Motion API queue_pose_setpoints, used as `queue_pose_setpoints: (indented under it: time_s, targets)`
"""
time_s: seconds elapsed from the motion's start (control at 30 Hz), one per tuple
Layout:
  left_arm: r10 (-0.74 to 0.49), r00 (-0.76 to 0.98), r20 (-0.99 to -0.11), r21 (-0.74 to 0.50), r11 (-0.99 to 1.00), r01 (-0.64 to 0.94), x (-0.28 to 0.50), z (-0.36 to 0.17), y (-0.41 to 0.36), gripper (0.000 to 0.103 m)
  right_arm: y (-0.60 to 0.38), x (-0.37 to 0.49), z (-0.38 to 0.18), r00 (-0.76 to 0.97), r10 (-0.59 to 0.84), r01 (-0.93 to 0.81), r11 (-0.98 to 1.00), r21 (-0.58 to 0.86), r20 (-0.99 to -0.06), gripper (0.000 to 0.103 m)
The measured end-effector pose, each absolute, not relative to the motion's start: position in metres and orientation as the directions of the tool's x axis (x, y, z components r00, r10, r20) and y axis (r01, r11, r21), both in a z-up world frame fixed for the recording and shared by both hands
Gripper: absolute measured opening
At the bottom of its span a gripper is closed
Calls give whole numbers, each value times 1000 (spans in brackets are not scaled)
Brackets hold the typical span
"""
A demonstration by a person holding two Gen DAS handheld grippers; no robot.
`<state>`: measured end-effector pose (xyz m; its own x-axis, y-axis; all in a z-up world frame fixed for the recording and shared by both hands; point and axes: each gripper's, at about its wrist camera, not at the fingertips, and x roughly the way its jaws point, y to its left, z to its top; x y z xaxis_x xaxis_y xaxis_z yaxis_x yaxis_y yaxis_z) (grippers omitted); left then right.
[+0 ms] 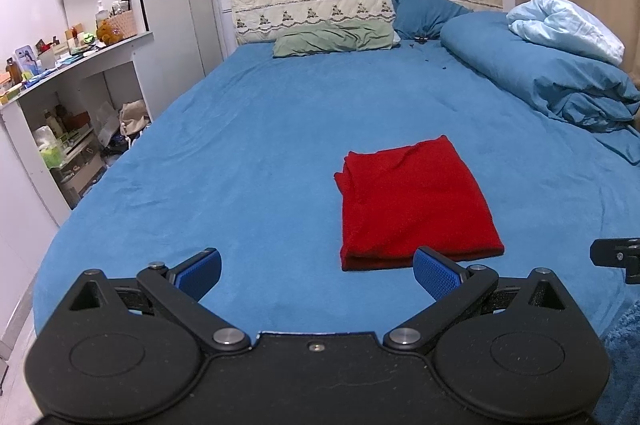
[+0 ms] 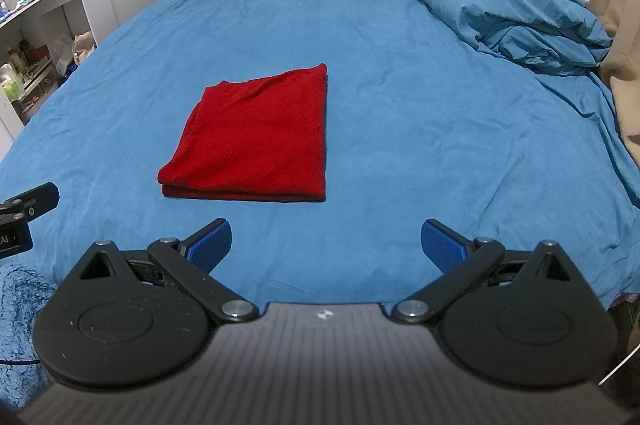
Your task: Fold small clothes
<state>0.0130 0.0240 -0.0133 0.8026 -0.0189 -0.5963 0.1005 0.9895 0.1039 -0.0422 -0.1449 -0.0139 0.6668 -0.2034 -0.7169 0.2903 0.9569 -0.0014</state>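
Observation:
A red garment (image 1: 416, 201) lies folded into a flat rectangle on the blue bed sheet (image 1: 260, 153), its folded edge toward me. In the right wrist view the red garment (image 2: 260, 137) lies ahead and left of centre on the sheet (image 2: 420, 129). My left gripper (image 1: 318, 271) is open and empty, hovering over the sheet just in front of the garment's near left corner. My right gripper (image 2: 326, 245) is open and empty, just in front of the garment's near right corner. Neither gripper touches the cloth.
A bunched blue duvet (image 1: 560, 81) with a pale blue blanket (image 1: 568, 25) lies at the right. A green pillow (image 1: 336, 39) and a blue pillow (image 1: 424, 11) lie at the headboard. Cluttered shelves (image 1: 68, 97) stand left of the bed.

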Motion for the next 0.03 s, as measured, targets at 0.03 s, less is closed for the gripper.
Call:
queue_pose_setpoints:
  time_s: [0.03]
  targets:
    - [-18,802,-597,103,990,98,13,-14,23,103,-145,-42,-14,666,-203,290,957,-2,-718,103]
